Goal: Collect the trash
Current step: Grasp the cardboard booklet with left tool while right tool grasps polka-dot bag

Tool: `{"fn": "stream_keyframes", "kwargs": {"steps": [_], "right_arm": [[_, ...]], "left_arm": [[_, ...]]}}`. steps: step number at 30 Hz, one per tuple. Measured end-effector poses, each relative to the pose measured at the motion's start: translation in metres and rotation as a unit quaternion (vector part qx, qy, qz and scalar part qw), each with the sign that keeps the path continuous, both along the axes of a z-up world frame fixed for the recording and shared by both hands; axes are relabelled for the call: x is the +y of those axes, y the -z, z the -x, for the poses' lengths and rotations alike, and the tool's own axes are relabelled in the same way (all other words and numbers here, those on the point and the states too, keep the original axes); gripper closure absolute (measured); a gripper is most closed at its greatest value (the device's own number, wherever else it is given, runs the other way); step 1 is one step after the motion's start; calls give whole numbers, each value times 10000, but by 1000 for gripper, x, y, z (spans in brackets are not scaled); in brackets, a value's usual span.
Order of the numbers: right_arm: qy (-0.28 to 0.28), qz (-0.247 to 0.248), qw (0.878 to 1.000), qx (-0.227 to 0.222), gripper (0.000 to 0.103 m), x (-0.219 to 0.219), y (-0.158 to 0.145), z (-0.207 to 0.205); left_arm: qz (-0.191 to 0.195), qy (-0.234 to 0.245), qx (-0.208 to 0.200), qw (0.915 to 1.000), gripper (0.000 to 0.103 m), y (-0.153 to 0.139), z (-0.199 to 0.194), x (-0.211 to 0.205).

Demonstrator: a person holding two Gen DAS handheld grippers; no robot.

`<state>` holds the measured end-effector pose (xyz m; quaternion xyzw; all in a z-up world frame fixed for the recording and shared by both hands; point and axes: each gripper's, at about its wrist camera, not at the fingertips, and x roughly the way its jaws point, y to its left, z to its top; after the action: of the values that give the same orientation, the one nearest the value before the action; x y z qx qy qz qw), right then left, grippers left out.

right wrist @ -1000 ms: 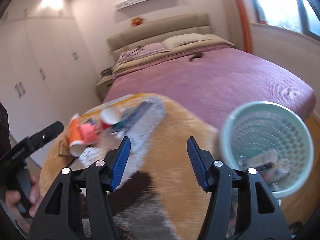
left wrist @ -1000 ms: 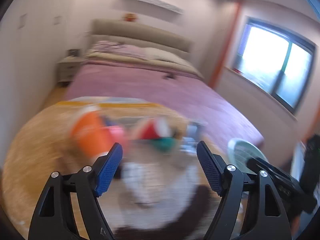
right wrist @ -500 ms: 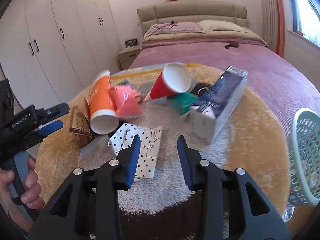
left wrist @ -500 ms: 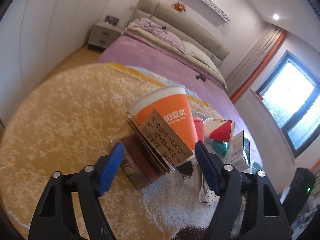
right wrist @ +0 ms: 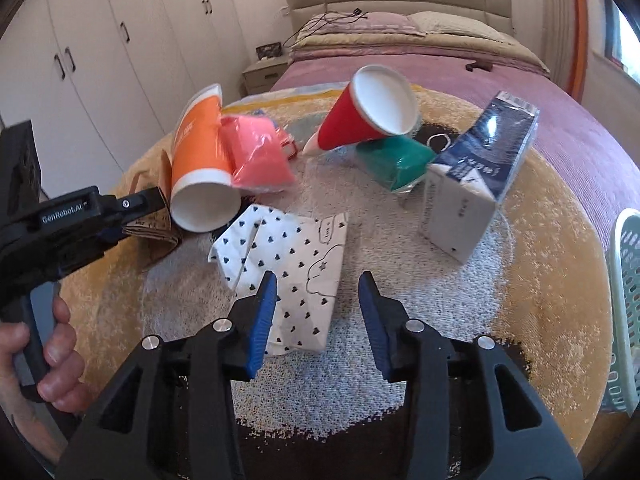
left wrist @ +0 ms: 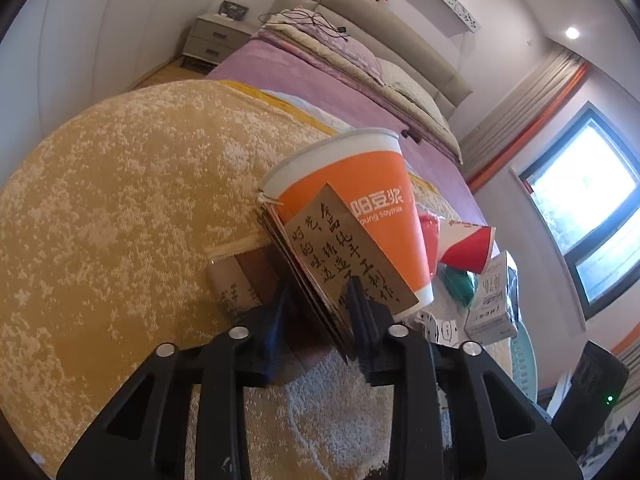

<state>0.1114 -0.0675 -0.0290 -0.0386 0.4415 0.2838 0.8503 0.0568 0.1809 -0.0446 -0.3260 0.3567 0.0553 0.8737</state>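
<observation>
Trash lies on a round yellow rug (right wrist: 540,280). My left gripper (left wrist: 318,300) is shut on a brown paper booklet (left wrist: 344,256) with handwriting, which leans on a fallen orange cup (left wrist: 360,200). In the right wrist view the left gripper (right wrist: 132,204) sits at the booklet (right wrist: 156,232) beside the orange cup (right wrist: 200,160). My right gripper (right wrist: 316,304) is open just above a white heart-patterned paper bag (right wrist: 288,256). A pink bag (right wrist: 256,152), a red cup (right wrist: 360,116), a green wad (right wrist: 396,160) and a tissue pack (right wrist: 476,184) lie behind it.
A pale green mesh basket (right wrist: 624,320) stands at the rug's right edge. A bed with a purple cover (right wrist: 460,68) lies behind the rug. White wardrobes (right wrist: 100,52) line the left wall, with a nightstand (right wrist: 264,72) by the bed.
My left gripper has closed onto the brown booklet. My right gripper has moved closer over the heart-patterned bag and opened a little wider.
</observation>
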Motion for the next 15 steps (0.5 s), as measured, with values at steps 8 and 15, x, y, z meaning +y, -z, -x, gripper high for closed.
{"fn": "stream_keyframes", "kwargs": {"steps": [8,15], "right_arm": [[-255,405,9984,-313,97,20,0,12],[-190,-90,9974,-694,101,6,-14,24]], "left_arm": [[-140,-23,-244,9996,94,-3,25,-10],[-555,97,-729,9957,100,-32,50,-26]]}}
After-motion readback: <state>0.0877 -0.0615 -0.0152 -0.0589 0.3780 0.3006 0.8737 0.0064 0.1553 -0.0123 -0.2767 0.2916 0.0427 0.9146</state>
